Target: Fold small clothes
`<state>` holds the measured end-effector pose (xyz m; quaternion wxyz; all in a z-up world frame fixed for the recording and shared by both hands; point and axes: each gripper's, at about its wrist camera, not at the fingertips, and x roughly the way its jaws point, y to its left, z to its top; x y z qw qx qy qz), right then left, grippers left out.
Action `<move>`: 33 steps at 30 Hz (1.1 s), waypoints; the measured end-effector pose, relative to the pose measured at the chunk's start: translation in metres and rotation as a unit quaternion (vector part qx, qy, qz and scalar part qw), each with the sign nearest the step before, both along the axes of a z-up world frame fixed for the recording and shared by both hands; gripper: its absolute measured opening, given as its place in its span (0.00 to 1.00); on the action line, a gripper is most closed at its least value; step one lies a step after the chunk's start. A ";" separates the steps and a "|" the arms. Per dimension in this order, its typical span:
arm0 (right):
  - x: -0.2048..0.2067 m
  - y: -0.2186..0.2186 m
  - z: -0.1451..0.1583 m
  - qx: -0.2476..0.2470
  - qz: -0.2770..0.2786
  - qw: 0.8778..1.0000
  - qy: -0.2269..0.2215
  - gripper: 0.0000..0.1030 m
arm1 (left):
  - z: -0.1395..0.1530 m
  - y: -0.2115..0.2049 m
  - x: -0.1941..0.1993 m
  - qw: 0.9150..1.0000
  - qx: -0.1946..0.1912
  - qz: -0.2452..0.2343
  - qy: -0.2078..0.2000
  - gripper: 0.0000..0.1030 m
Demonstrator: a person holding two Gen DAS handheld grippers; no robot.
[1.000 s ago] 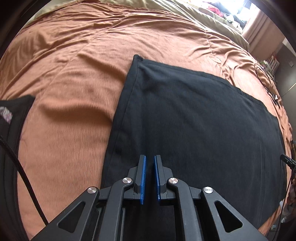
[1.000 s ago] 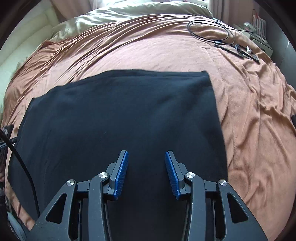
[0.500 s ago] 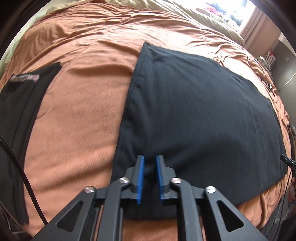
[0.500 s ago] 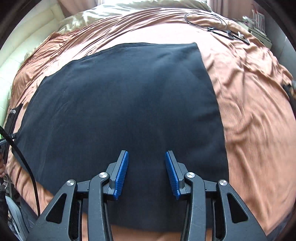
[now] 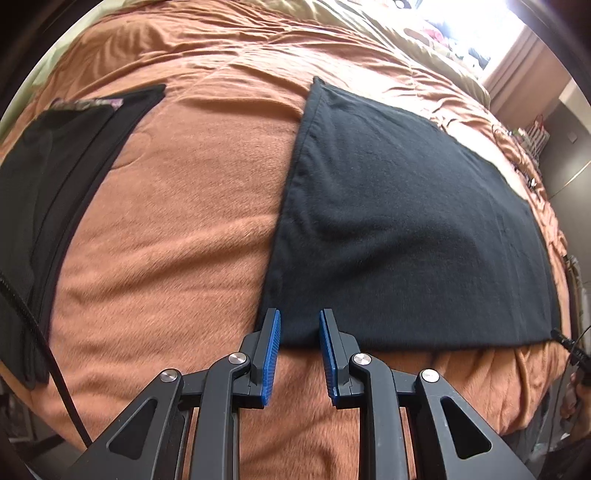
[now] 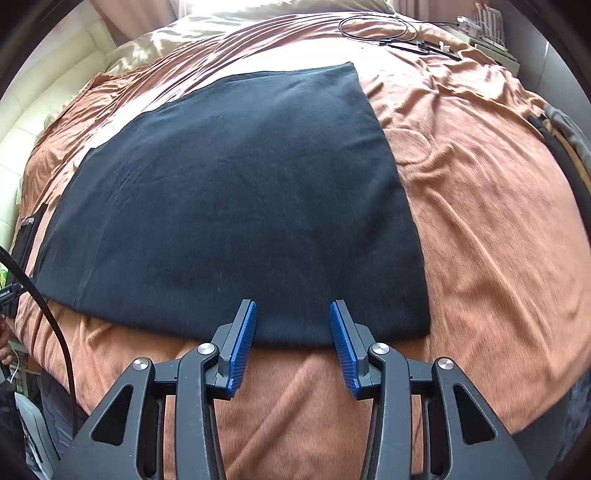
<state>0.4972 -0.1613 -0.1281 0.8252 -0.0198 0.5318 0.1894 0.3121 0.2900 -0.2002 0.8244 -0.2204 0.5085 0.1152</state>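
A black garment (image 5: pixel 399 221) lies folded flat as a broad rectangle on the orange-brown blanket (image 5: pixel 177 221). My left gripper (image 5: pixel 300 317) hovers over its near left corner. Its jaws are opening, and the blue pads press on nothing; only the cloth's near hem shows below the gap. In the right wrist view the same black garment (image 6: pixel 240 192) fills the middle. My right gripper (image 6: pixel 293 306) stands open above the near hem, left of the near right corner, holding nothing.
A second black garment (image 5: pixel 48 177) with a patterned label lies at the left of the bed. Thin cables (image 6: pixel 399 37) sit at the far right on the blanket (image 6: pixel 480 221). Dark clothing (image 6: pixel 565 147) lies at the right edge. Beige bedding (image 5: pixel 369 26) lies beyond.
Both grippers have drawn back from over the black garment's middle to its near hem. The left jaws have gone from almost shut to a clear gap. The right jaws stayed as they were.
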 end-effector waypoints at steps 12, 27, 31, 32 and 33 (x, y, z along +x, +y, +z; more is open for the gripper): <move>-0.028 -0.052 -0.002 0.116 -0.076 0.990 0.024 0.38 | 0.006 0.033 -0.029 0.995 -0.062 0.068 -0.044 0.24; -0.024 -0.115 -0.039 0.299 -0.149 0.939 0.079 0.38 | -0.019 0.036 -0.031 0.981 -0.151 0.117 -0.038 0.27; -0.024 -0.128 -0.053 0.335 -0.164 0.924 0.080 0.35 | -0.023 0.039 -0.027 0.977 -0.159 0.136 -0.051 0.27; -0.024 -0.130 -0.054 0.339 -0.166 0.923 0.079 0.34 | -0.023 0.040 -0.026 0.976 -0.161 0.139 -0.053 0.27; -0.025 -0.131 -0.056 0.343 -0.167 0.921 0.077 0.34 | -0.022 0.040 -0.026 0.975 -0.163 0.142 -0.057 0.27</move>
